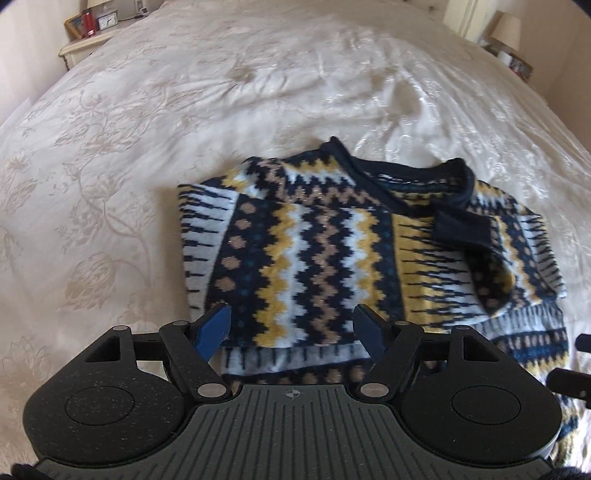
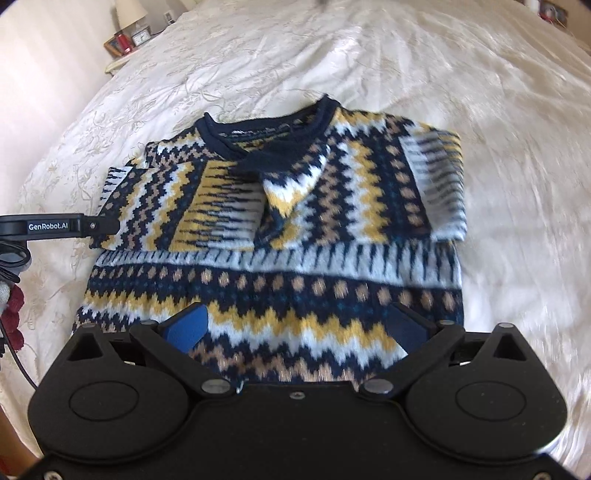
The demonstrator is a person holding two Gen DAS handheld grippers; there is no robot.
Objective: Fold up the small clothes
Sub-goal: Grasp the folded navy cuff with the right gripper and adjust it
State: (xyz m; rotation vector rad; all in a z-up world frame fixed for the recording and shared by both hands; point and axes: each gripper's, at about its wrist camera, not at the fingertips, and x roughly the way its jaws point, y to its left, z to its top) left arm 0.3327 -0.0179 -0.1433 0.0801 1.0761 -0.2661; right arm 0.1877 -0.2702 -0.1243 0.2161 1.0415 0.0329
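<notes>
A small knitted sweater [image 1: 314, 240] in navy, yellow, white and tan zigzags lies flat on the bed, neckline away from me. Both sleeves are folded inward across the chest [image 2: 295, 221]. My left gripper [image 1: 291, 314] hovers over the sweater's left lower part with its blue pads [image 1: 216, 326] wide apart and nothing between them. My right gripper [image 2: 297, 310] stands open above the hem, its jaws spread over the knit without pinching it. The side of the left gripper's body [image 2: 59, 225] shows at the sweater's left edge in the right wrist view.
The cream floral bedspread [image 1: 129, 147] stretches all around the sweater. A nightstand [image 1: 85, 40] with a clock and a red item stands at the far left corner. A lamp [image 1: 508, 27] stands at the far right. A dark red cloth [image 2: 13, 314] lies at the left bed edge.
</notes>
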